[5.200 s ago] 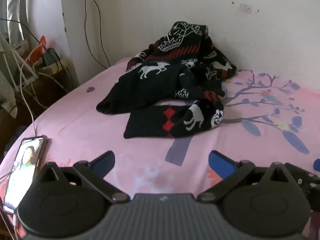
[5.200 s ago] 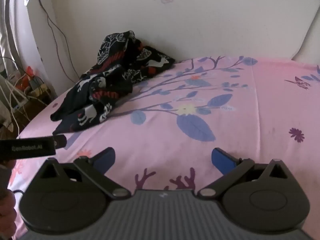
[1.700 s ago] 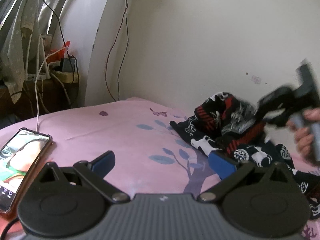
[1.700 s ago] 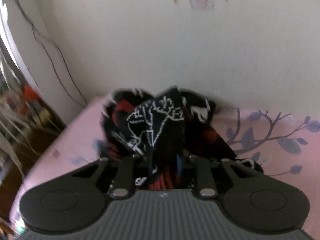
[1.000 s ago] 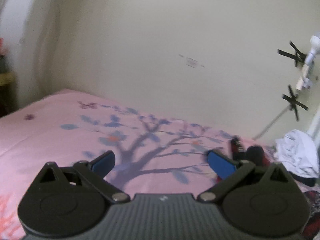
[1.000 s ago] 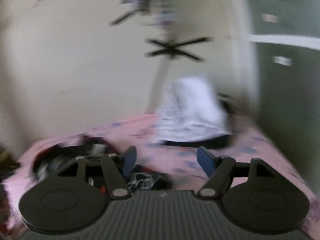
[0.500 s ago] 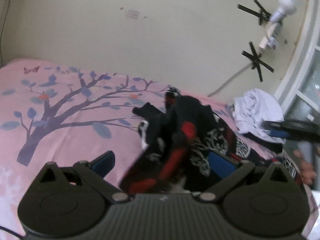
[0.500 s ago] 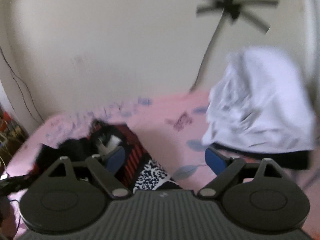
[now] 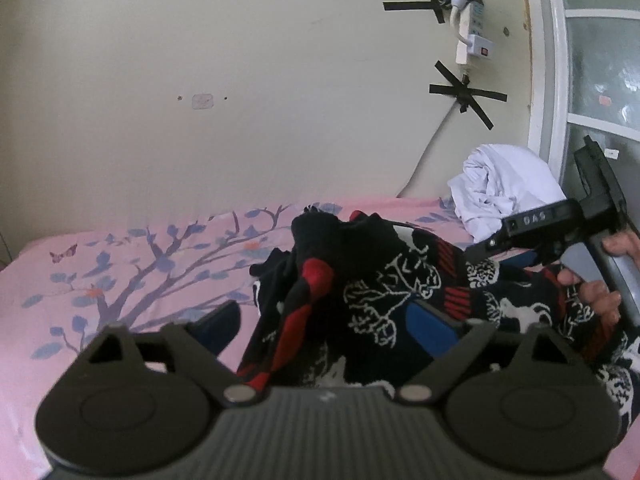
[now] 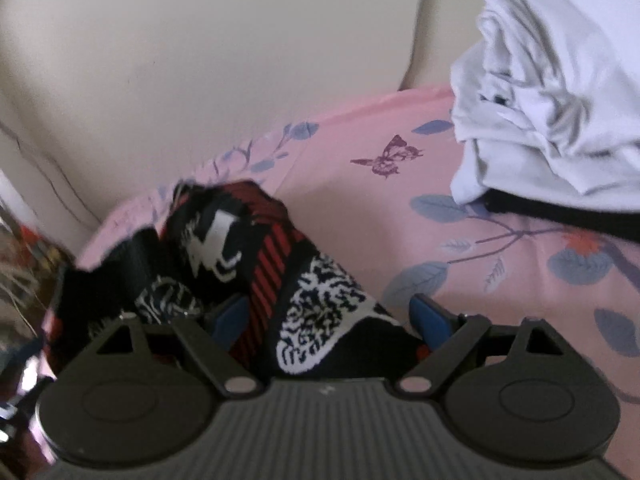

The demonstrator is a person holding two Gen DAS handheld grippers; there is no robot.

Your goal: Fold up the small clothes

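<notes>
Black patterned sweater (image 9: 384,292), knitted with white figures and red stripes, lies bunched on the pink tree-print bed sheet (image 9: 120,280), filling the lower middle of both wrist views. The left hand-held gripper (image 9: 320,320) has its jaws closing, a fold of the sweater lying between the blue pads, which stand apart from the cloth. The right hand-held gripper (image 10: 332,320) is spread wide, with sweater fabric draped between its fingers and no pad pressing on it. In the left view a hand (image 9: 600,280) holds that second tool at about three o'clock. A crumpled white garment (image 10: 552,88) sits at about one o'clock beside the wall.
</notes>
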